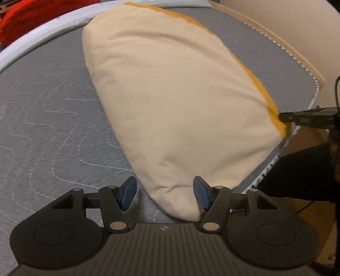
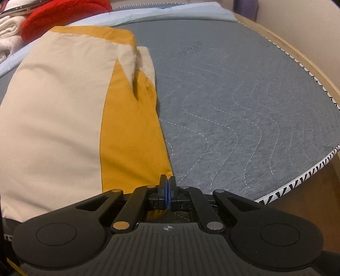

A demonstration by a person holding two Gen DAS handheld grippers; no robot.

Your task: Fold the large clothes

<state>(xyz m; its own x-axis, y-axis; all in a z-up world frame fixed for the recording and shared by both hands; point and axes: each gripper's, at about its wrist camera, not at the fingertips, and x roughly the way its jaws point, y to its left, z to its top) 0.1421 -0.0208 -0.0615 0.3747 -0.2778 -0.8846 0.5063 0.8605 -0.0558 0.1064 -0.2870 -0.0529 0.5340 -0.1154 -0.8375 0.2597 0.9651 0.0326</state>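
Cream-and-mustard garment (image 1: pixel 170 102) lies folded on the grey desk (image 2: pixel 244 106). Our right gripper (image 2: pixel 167 191) is clenched on its mustard edge; left gripper (image 1: pixel 164 193) released, straddling a corner. Uneven pulling could skew the fold.

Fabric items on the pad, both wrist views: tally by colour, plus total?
Cream-and-mustard garment: 1
Red fabric: 1
White fabric: 1
Light blue sheet: 1
Total: 4

The grey quilted pad underneath is not counted.
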